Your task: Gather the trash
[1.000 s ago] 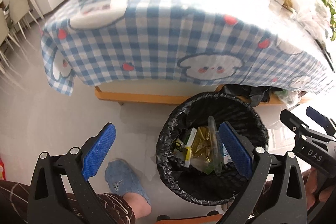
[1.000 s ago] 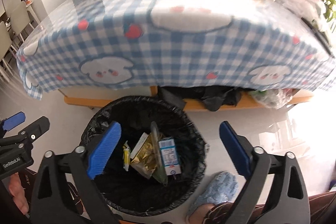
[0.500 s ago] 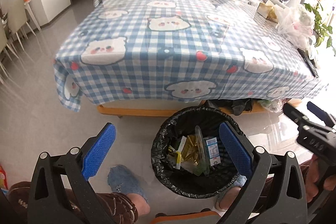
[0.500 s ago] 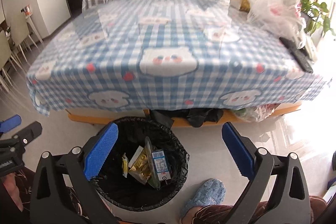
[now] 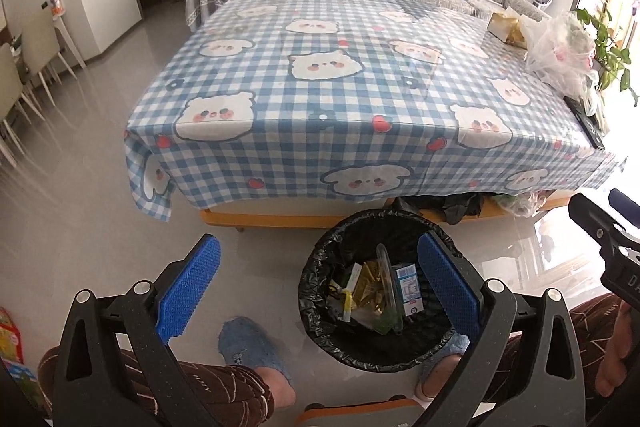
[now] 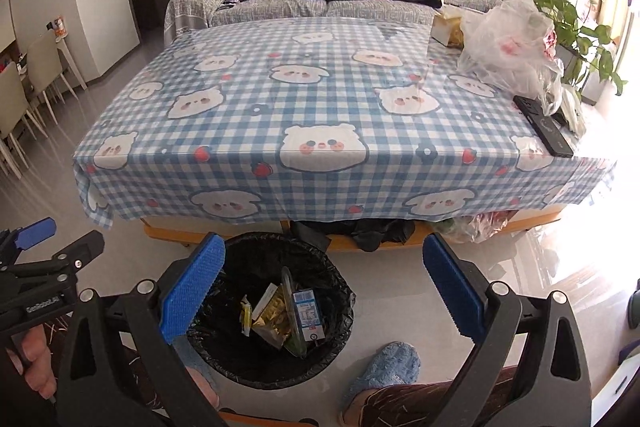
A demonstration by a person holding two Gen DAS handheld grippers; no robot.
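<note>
— Trash [image 5: 380, 291] sits where, exactly?
— Inside the black-lined bin [image 5: 320, 307] on the floor [image 5: 80, 211], at about 5 o'clock in the left wrist view and 6 o'clock in the right wrist view. A blue-and-white carton [image 6: 307, 313], gold foil wrappers [image 6: 274, 317] and a clear plastic piece [image 5: 385, 275] lie in it together.
— And the left claw [image 5: 318, 289]?
— Spread wide, its blue pads gripping nothing; the bin shows between the fingers, toward the right one.
— The right claw [image 6: 320, 287]?
— Wide apart too, and empty, with the bin behind its left finger [image 6: 192, 291].
— What is beyond the bin?
— The bench [image 6: 320, 115] under a blue checked cloth with bear faces, at 12 o'clock. At its 2 o'clock corner sit a crumpled plastic bag [image 6: 508, 47] and, near that, a black remote [image 6: 544, 127].
— Anything of the person?
— Blue slippers [image 5: 250, 347] on either side of the bin, and brown patterned trouser legs [image 5: 208, 387] at the bottom edge.
</note>
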